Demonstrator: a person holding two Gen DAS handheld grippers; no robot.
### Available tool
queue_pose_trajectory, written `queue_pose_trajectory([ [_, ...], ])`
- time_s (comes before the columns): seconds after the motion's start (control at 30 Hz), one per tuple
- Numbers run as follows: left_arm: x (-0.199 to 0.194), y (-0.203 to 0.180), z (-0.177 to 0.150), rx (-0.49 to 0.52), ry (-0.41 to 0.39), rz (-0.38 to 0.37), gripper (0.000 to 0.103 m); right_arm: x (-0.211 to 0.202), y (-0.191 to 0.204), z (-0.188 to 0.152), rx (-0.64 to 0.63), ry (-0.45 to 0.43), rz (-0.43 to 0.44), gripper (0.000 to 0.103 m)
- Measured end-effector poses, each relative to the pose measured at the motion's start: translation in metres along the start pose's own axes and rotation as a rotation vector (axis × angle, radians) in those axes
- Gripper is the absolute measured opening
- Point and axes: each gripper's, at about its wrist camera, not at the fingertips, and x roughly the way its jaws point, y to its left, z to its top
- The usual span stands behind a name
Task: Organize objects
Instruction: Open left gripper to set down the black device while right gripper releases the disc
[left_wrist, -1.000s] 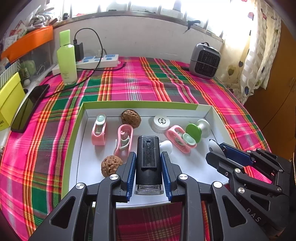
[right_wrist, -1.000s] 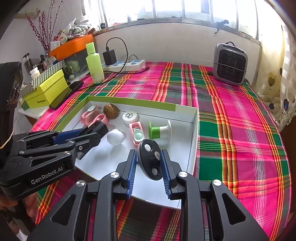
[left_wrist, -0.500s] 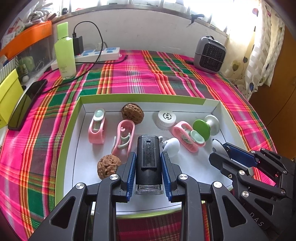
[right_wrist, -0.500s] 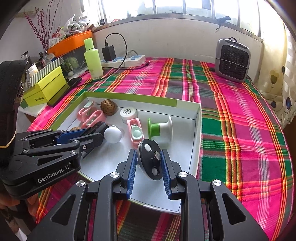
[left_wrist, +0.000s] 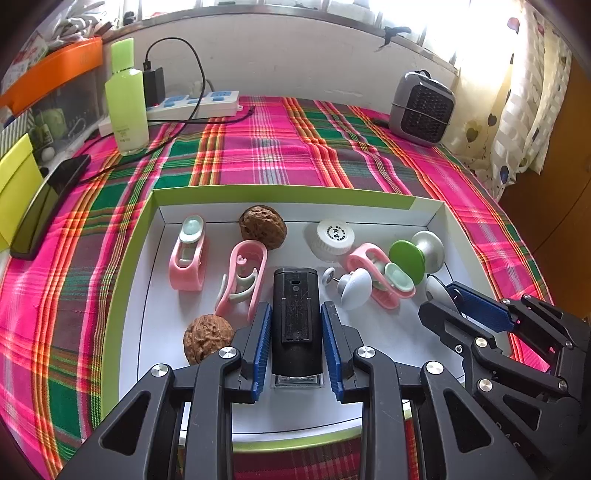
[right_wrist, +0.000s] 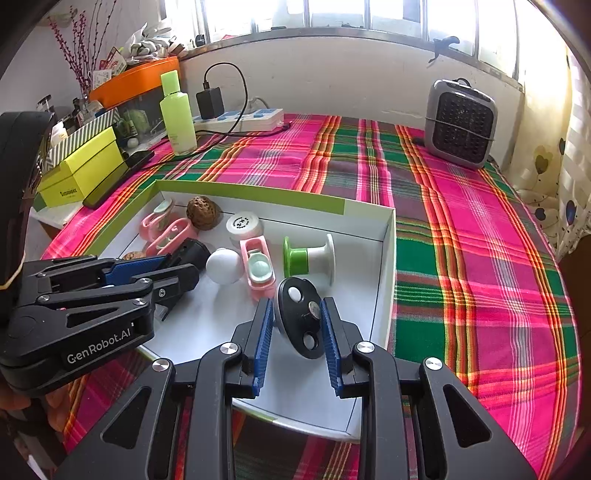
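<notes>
A white tray with a green rim lies on the plaid cloth. It holds two walnuts, pink clips, a white cap, a white knob and a green-and-white spool. My left gripper is shut on a black rectangular device, held over the tray's near part. My right gripper is shut on a black oval disc with round insets, held over the tray's right side, and shows at the right of the left wrist view.
A green bottle, a power strip with a charger and a grey heater stand at the back of the table. A black phone and yellow boxes lie at the left. An orange bin sits behind them.
Both grippers have pulled back a little and risen slightly over the tray, still holding their objects. The tray's contents have not moved.
</notes>
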Motion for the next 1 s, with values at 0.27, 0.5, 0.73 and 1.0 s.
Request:
queue_pose_trajectory([
  [0.27, 0.0005, 0.0007, 0.0009, -0.002, -0.001, -0.002, 0.025, 0.0011, 0.0011, 0.0005, -0.012, -0.013, -0.014, 0.028],
  [0.5, 0.0005, 0.0006, 0.0005, 0.003, -0.001, 0.003, 0.026, 0.0012, 0.0019, 0.0000, -0.015, -0.016, -0.020, 0.028],
  [0.73, 0.0008, 0.0000, 0.0009, 0.007, -0.001, 0.007, 0.027, 0.0016, 0.0022, -0.0001, -0.012, -0.016, -0.024, 0.028],
  [1.0, 0.0013, -0.0010, 0.0002, 0.016, -0.003, 0.005, 0.037, 0.0018, 0.0042, -0.0011, -0.016, -0.014, -0.016, 0.033],
])
